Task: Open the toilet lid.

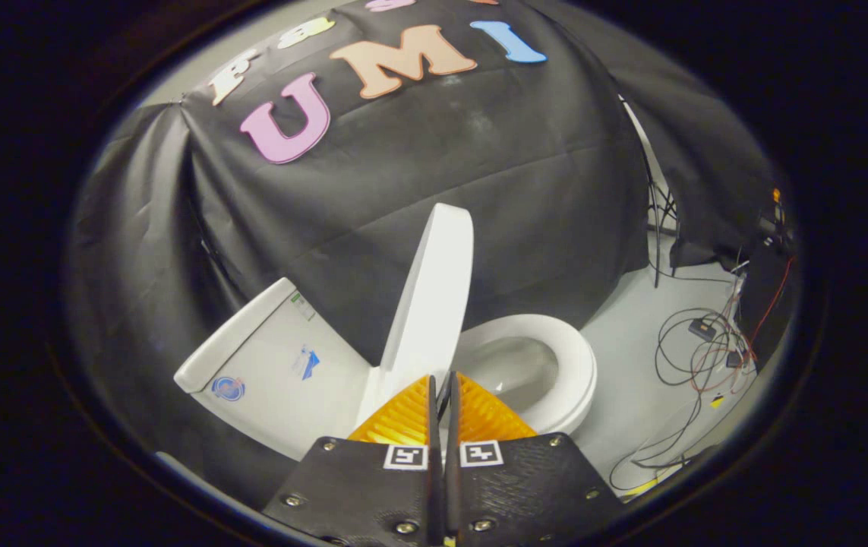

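Observation:
The white toilet lid (434, 296) stands raised, nearly upright, between the tank (274, 365) and the open seat ring (555, 380). The bowl (513, 365) inside the ring is uncovered. My gripper (443, 377) sits just in front of the lid's lower hinge end. Its two orange ribbed fingers (403, 418) are pressed together with only a thin dark slit between them and nothing held. The tips almost meet the base of the lid; I cannot tell whether they touch it.
Black cloth (479, 175) hangs close behind the toilet. To the right of the bowl is grey floor (631, 357) with a tangle of black and red cables (699, 349) and small electronics by the booth's edge.

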Tool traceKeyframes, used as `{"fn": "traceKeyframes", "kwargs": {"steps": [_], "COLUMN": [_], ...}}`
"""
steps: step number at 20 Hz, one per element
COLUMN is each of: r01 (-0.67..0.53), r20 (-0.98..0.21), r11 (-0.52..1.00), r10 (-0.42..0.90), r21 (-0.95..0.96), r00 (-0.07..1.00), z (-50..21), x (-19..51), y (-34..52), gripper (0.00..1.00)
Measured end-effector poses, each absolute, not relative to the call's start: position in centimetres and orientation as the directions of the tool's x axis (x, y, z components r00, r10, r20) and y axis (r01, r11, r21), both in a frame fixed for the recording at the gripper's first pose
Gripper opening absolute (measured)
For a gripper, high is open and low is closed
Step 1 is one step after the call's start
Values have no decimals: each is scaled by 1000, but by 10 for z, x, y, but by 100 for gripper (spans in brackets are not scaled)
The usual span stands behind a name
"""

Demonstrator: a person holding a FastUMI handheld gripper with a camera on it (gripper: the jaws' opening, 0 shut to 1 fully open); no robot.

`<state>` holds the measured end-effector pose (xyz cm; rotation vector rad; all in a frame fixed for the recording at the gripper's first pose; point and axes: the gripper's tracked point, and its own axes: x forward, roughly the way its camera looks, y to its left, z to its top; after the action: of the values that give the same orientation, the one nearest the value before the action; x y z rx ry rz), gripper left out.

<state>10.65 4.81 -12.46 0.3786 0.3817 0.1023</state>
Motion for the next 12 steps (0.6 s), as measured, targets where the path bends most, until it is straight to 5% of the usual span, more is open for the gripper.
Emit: {"fn": "traceKeyframes", "kwargs": {"steps": [12], "r01": [-115], "r20": [-289], "r11": [948], "r10": [204], "r21": [296], "r00": [935], "z": [-108], "x": [102], "y": [64], "gripper": [1]}}
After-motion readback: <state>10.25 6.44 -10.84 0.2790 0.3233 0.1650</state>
